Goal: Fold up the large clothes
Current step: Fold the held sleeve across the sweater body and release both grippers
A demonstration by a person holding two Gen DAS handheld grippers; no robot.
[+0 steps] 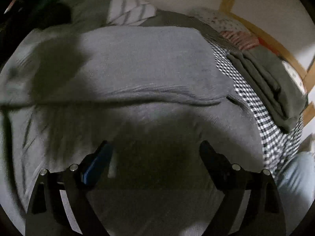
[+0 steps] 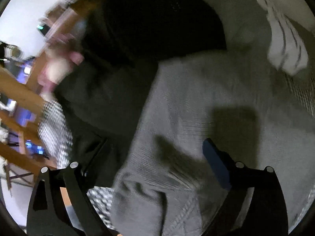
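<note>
Both my grippers stand with jaws wide apart and nothing clamped. My left gripper (image 1: 155,149) hangs over the grey garment (image 1: 137,74), which lies spread flat on the checked cover (image 1: 254,102) with a fold crease across its middle. My right gripper (image 2: 155,147) hangs over the same garment's edge (image 2: 196,102), beside dark clothing (image 2: 110,94). Farther off, a folded olive stack (image 1: 275,86) rests on the cover, and a striped white cloth (image 1: 130,9) lies beyond.
</note>
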